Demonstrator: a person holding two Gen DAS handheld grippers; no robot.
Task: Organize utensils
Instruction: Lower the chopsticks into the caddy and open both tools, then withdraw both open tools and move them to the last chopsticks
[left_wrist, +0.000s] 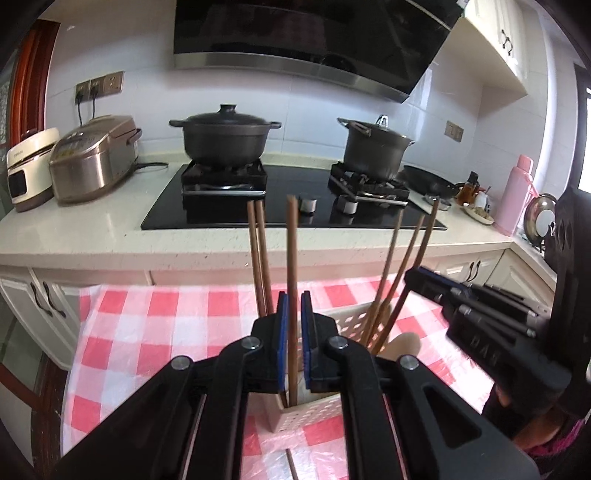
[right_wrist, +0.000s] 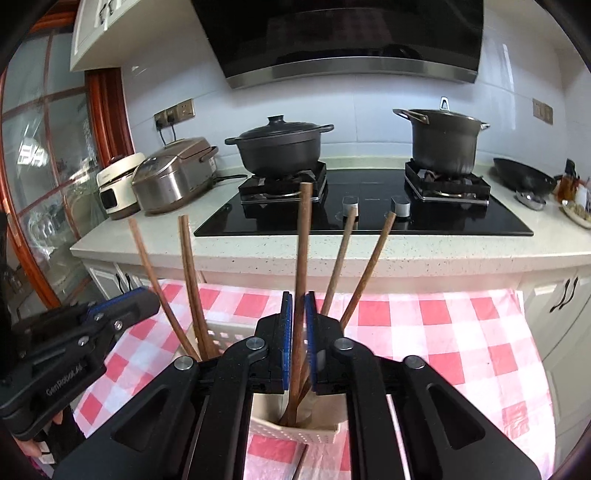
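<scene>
Left wrist view looks along the left gripper (left_wrist: 294, 314), whose blue-padded jaws stand on either side of one wooden chopstick (left_wrist: 291, 266). The gap around that stick is narrow, and whether the pads actually press it cannot be told. The stick stands nearly upright, its long axis vertical, blunt top toward the black cooktop (left_wrist: 295, 192) and lower end down inside the cream perforated utensil holder (left_wrist: 306, 415). Two more chopsticks (left_wrist: 257, 251) rise just left of it, close together and almost vertical. Three others (left_wrist: 402, 273) lean up and to the right out of the holder's far side. The holder sits on the pink-and-white checked tablecloth (left_wrist: 147, 325), directly under this gripper. Another chopstick (left_wrist: 291, 465) lies flat on the cloth in front of the holder.

From the right wrist camera, the right gripper (right_wrist: 299, 314) reaches over the same holder (right_wrist: 295, 430) from above and behind. Its jaws bracket a nearly upright chopstick (right_wrist: 303, 258), again with only a thin gap, so contact is unclear. Beside the holder's left side the left gripper (right_wrist: 122, 306) comes in level, pointing right. Behind the holder, a lidded black pot (right_wrist: 280, 147) and a taller stockpot (right_wrist: 443, 142) sit on the burners.
</scene>
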